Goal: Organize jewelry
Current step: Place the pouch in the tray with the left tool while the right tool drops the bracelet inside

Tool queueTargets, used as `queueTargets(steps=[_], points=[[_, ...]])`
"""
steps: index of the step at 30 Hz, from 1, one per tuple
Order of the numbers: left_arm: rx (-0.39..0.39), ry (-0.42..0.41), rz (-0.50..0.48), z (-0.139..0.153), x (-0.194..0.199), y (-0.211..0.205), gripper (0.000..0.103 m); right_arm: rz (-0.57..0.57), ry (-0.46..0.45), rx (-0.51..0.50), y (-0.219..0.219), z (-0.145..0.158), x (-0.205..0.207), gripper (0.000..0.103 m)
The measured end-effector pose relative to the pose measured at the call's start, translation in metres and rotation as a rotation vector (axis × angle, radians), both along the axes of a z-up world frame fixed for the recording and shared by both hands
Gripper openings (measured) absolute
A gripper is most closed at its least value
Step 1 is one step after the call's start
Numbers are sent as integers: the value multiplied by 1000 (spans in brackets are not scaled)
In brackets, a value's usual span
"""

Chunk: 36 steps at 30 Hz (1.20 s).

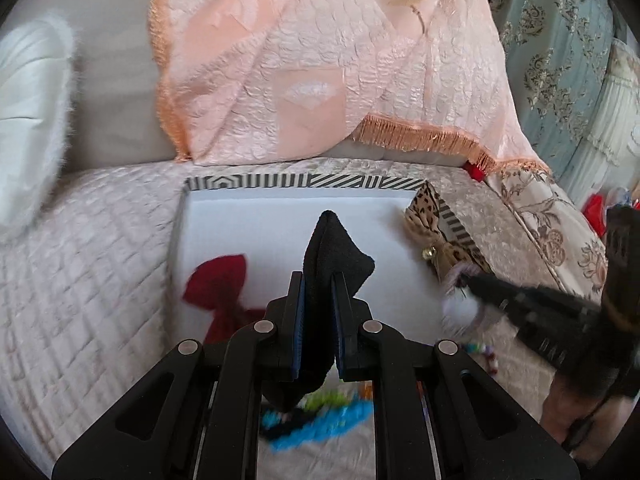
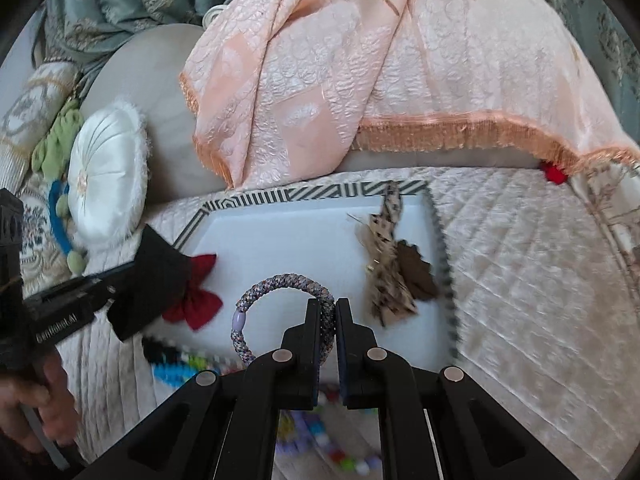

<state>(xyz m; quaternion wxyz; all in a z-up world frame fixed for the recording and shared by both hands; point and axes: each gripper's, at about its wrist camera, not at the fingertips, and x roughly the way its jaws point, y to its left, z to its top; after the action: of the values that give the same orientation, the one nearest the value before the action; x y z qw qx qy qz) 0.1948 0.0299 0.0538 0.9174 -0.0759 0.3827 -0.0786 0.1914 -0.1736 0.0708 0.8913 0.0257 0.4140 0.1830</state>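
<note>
1. The left gripper (image 1: 318, 280) has its fingers (image 1: 297, 300) pressed together on a black fabric bow (image 1: 334, 256); the bow sticks up past the tips and hangs below them, over the near part of a white tray (image 1: 248, 224).
2. The right gripper (image 2: 329, 308) has its fingers (image 2: 314, 320) almost together, clamped on a braided grey-purple hair tie (image 2: 280, 280); its loop stands to the left of the tips, with a lilac bead at its left side, above the near edge of the tray (image 2: 280, 232).
3. On the tray lie a red bow (image 1: 218, 280) near its left side and a leopard-print bow (image 2: 386, 276) at its right side, with a brown bow (image 2: 416, 276) touching it.
4. The tray has a black-and-white striped rim and rests on a quilted beige sofa seat (image 2: 520, 264).
5. Near the grippers, on the seat, lie blurred bright beaded pieces (image 1: 316, 424) in blue, green and black.
6. Farther back, a peach fringed throw (image 1: 320, 60) drapes over the sofa back; a round white cushion (image 2: 106, 176) sits far left, and patterned blue-green curtains (image 1: 560, 40) hang behind.
7. In the right wrist view, a hand (image 2: 36, 404) grips the left tool's handle at the left edge, and that tool reaches in level from the left.
</note>
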Motion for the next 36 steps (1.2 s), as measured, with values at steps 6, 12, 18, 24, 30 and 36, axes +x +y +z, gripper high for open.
queueTargets(steps=[6,12,18,24,30,36], points=[[59,28,8,-24,48,-11,10,-2,70,-31,19,-26,24,6],[19,82,50,-43,70,-3,12,-39,130,-64,22,-49,41,6],[32,53,73,-35,66,5,44,-24,151,-67,29,-54,46,6],[19,9,119,-9,48,30,45,-21,100,-46,25,-36,38,21],[35,-6,150,12,14,52,47,-29,45,-28,12,-12,24,34],[82,-24,113,21,-38,61,56,-42,39,-60,-3,3,-4,34]])
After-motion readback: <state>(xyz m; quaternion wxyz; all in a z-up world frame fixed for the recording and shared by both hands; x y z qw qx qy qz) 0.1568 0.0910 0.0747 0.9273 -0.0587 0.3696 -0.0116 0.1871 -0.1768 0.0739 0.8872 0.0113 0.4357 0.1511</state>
